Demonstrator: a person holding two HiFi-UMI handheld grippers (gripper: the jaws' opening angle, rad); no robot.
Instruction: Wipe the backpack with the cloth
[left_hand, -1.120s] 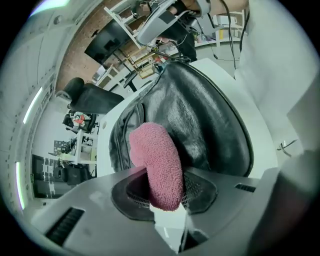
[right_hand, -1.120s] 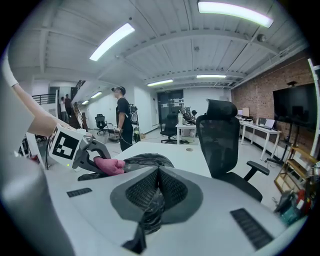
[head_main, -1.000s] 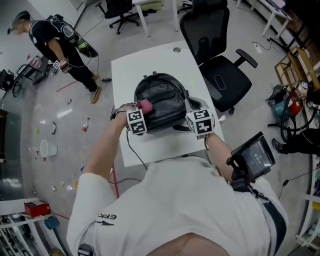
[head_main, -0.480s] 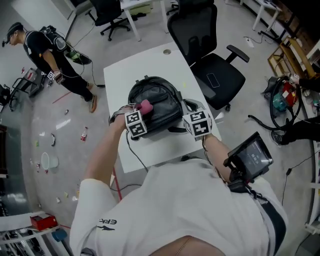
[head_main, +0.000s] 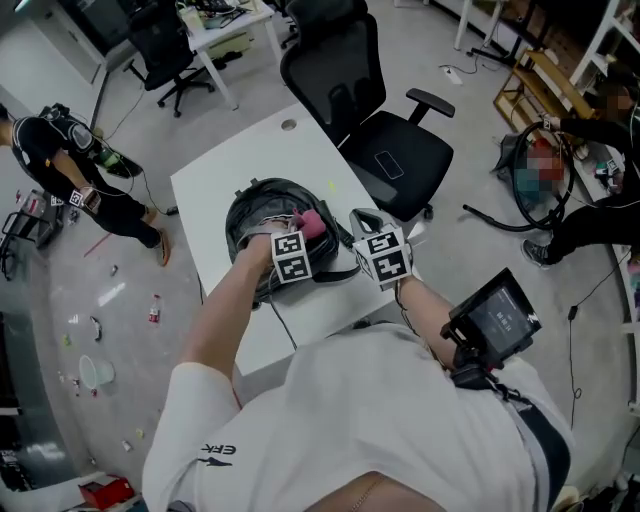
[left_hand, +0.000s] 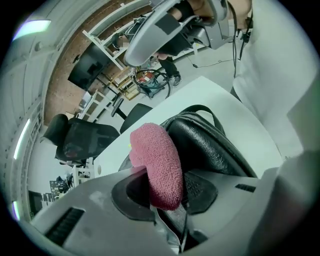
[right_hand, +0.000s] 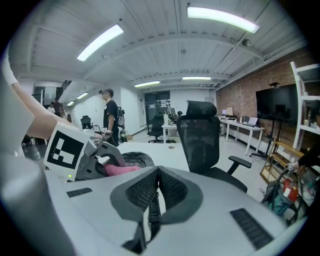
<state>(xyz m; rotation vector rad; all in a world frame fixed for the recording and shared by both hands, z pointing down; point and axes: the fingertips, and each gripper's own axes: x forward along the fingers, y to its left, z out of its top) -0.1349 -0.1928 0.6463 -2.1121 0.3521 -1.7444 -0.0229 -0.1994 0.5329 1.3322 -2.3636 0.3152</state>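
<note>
Head view: backpack (head_main: 262, 215), black, is lying on the white table (head_main: 225, 170). Left gripper (head_main: 303, 236) is sitting over the bag's near right part, and the pink cloth (head_main: 313, 222) is showing just past its marker cube, against the bag's top surface. Right gripper (head_main: 372, 248) is hanging just beside the bag's right edge, with a black strap (head_main: 340, 272) running from the bag toward it. A black office chair (head_main: 375, 130) is standing beyond the table.

Left gripper view: fingers (left_hand: 127, 192) are clamping the cloth (left_hand: 159, 162), which is folded into a thick pad and bulging out ahead of them. The cloth is resting against the glossy black backpack (left_hand: 215, 145). White table (left_hand: 240, 110) is showing past the bag.

Right gripper view: fingers (right_hand: 172, 190) are pressing together with the strap (right_hand: 150, 215) pinched between them and trailing down below the pads. At left I am seeing the left gripper (right_hand: 107, 164), the cloth (right_hand: 120, 169) and the backpack (right_hand: 137, 160) on the table (right_hand: 160, 150), with the chair (right_hand: 200, 132) standing behind.
</note>
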